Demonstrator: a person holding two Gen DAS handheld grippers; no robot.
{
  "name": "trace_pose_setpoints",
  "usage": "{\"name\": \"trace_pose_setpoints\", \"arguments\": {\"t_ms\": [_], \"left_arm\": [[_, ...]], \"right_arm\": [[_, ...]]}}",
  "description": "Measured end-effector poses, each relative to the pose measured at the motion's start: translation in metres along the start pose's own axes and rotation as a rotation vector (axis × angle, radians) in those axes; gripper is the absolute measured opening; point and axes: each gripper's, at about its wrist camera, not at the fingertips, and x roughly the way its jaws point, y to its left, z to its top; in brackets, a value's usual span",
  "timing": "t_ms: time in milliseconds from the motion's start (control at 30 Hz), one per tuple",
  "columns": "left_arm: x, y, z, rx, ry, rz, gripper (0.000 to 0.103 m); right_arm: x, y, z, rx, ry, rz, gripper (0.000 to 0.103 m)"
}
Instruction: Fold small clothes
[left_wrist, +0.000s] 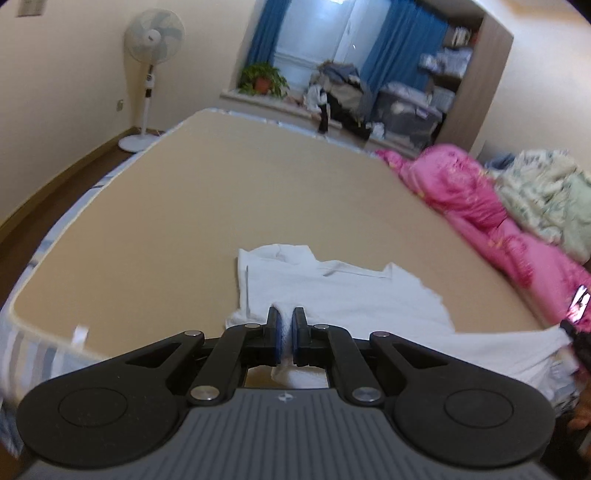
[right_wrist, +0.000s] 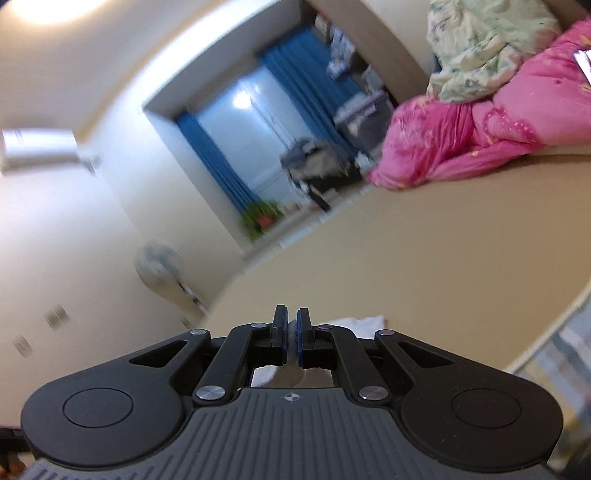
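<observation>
Both tongs, left (left_wrist: 287, 332) and right (right_wrist: 291, 336), pinching white shirt (left_wrist: 347, 291) hem, lifted off tan bed (left_wrist: 221, 192).

Cream walls (left_wrist: 55, 74), blue curtains (left_wrist: 264, 33) framing a bright window (left_wrist: 314, 33), pedestal fan (left_wrist: 153, 37) on the wooden floor (left_wrist: 44, 206).

Bed (left_wrist: 229, 192) topped with a bare tan sheet, striped edging along the near rim. White shirt (left_wrist: 354, 295) spread on near part, one corner lifted. Pink quilt (left_wrist: 472, 206) bunched along right side, pale green floral blanket (left_wrist: 543, 195) beside it.
</observation>
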Motion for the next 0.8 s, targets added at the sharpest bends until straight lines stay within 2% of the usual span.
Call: {"name": "trace_pose_setpoints", "arguments": {"t_ms": [67, 133, 233, 267, 333, 367, 433, 467, 533, 667, 733, 800], "left_arm": [[0.049, 0.004, 0.019, 0.002, 0.061, 0.06, 0.006], [0.101, 0.004, 0.035, 0.019, 0.112, 0.081, 0.006], [0.168, 0.008, 0.047, 0.046, 0.156, 0.112, 0.012], [0.185, 0.01, 0.047, 0.069, 0.163, 0.158, 0.013], [0.198, 0.022, 0.045, 0.067, 0.137, 0.235, 0.015], [0.198, 0.03, 0.043, 0.05, 0.134, 0.234, 0.016], [0.195, 0.043, 0.041, 0.006, 0.158, 0.229, 0.019], [0.193, 0.047, 0.041, 0.001, 0.155, 0.228, 0.021], [0.192, 0.055, 0.04, -0.027, 0.164, 0.237, 0.033], [0.213, 0.07, 0.031, -0.105, 0.289, 0.19, 0.034], [0.228, 0.067, 0.024, -0.073, 0.356, 0.218, 0.034], [0.236, 0.057, 0.022, 0.005, 0.364, 0.233, 0.034]], "right_arm": [[0.049, -0.003, 0.014, -0.043, 0.079, -0.053, 0.004], [0.103, -0.008, 0.024, -0.056, 0.211, -0.068, 0.004], [0.18, -0.025, 0.03, -0.11, 0.316, -0.194, 0.005], [0.205, -0.035, 0.029, -0.135, 0.351, -0.276, 0.005], [0.227, -0.052, 0.025, -0.143, 0.345, -0.408, 0.01], [0.229, -0.063, 0.022, -0.118, 0.326, -0.436, 0.01], [0.235, -0.075, 0.02, -0.047, 0.393, -0.436, 0.01], [0.233, -0.076, 0.022, -0.026, 0.383, -0.393, 0.01], [0.234, -0.07, 0.02, -0.08, 0.4, -0.327, 0.017], [0.248, -0.06, 0.003, -0.195, 0.497, -0.271, 0.021], [0.254, -0.051, -0.002, -0.249, 0.501, -0.262, 0.027], [0.26, -0.048, -0.005, -0.276, 0.5, -0.256, 0.028]]}}
